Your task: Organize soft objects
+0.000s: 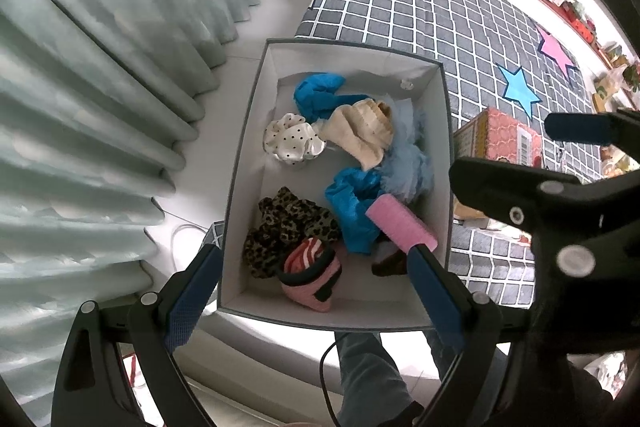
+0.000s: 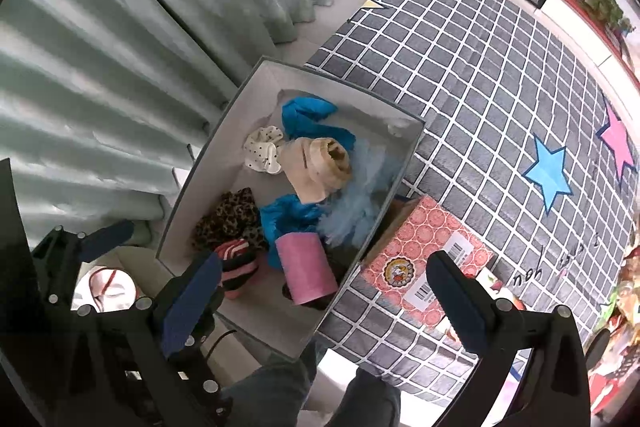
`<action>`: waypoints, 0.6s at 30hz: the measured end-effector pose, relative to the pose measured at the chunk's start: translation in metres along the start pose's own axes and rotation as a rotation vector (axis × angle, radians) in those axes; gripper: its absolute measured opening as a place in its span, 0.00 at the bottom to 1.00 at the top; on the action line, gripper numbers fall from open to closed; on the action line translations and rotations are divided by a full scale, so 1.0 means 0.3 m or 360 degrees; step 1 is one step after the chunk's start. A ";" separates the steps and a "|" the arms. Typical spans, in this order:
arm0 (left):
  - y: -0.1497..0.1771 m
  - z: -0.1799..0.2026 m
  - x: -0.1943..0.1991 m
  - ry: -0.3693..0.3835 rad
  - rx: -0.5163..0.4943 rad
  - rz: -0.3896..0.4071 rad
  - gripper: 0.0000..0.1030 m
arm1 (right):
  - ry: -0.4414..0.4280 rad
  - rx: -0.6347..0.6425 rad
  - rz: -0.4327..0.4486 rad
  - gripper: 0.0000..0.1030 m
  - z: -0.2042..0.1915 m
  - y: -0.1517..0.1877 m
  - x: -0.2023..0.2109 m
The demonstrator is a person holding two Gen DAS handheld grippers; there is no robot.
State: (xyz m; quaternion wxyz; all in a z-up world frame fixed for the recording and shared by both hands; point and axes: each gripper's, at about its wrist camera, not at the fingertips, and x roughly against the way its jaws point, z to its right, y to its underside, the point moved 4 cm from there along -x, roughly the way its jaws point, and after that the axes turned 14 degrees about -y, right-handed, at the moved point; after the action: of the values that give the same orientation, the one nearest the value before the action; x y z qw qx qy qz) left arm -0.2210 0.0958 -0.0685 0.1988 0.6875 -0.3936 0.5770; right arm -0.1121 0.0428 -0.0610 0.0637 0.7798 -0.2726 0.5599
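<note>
- Soft things piled in the white box (image 1: 248,163): pink roll (image 1: 400,227) by the near right wall, blue cloth (image 1: 352,203) touching it, tan sock (image 1: 360,135) and fluffy pale blue puff (image 1: 408,167) in the middle, dotted scrunchie (image 1: 294,143) toward the left wall, leopard scrunchie (image 1: 284,227) and pink striped sock (image 1: 312,275) at the near end, another blue cloth (image 1: 320,95) at the far end
- Box sitting at the near left corner of the checked mat (image 1: 420,15), one end hanging past the mat's edge
- Looks like a late step: most soft things already in the box, none seen loose on the mat
- Left gripper (image 1: 312,299) wide open, holding nothing, hanging above the near end of the box
- Right gripper (image 2: 324,303) wide open too, holding nothing, above the near right wall of the box
- Next, most likely: look for any soft thing left out, or come down slowly on one in the pile and close gently, since these squash and slip
- Only in the right wrist view: the whole top of the red patterned carton (image 2: 424,259) just beside the box, and writing on the mat
- Only in the left wrist view: the near wall of the box, plus a small dark thing (image 1: 388,265) under the pink roll, too hidden to tell what
</note>
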 end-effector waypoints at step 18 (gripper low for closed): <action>0.019 -0.020 -0.048 -0.0014 -0.0081 -0.0028 0.92 | 0.0095 -0.0050 0.0025 1.00 -0.010 0.034 -0.037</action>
State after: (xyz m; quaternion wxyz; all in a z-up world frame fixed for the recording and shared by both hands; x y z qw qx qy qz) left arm -0.2296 0.1010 -0.0816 0.2196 0.6882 -0.4028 0.5620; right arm -0.1223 0.0393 -0.0722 0.0797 0.7594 -0.2855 0.5792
